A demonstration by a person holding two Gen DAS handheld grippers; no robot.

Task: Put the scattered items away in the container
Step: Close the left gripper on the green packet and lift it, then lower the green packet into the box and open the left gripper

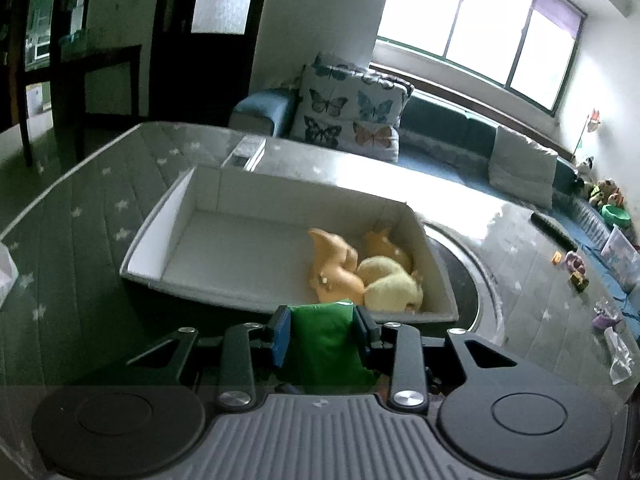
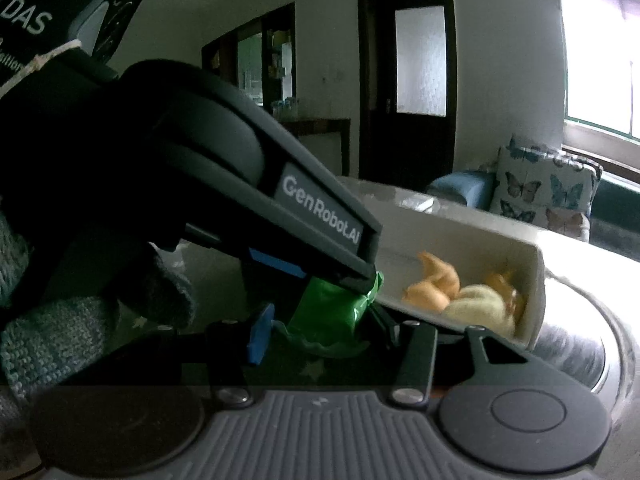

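Two grippers meet at a crinkly green plastic packet (image 1: 326, 344): left gripper (image 1: 324, 334) clamped on it beside the white cardboard box (image 1: 168, 256), right gripper (image 2: 316, 322) parted around it, likely steadying.

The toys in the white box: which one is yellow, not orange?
The pale yellow plush lying in the white box, at its near right corner; the two others beside it are orange.

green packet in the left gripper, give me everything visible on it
The green packet looks like a glossy, crinkled plastic pouch, plain bright green with no print that can be read. It is pinched between the blue pads of the left gripper, and its top edge sticks up past them. It sits just short of the near wall of the white box. In the right wrist view it looks creased, and its lower edge flares out near the right gripper.
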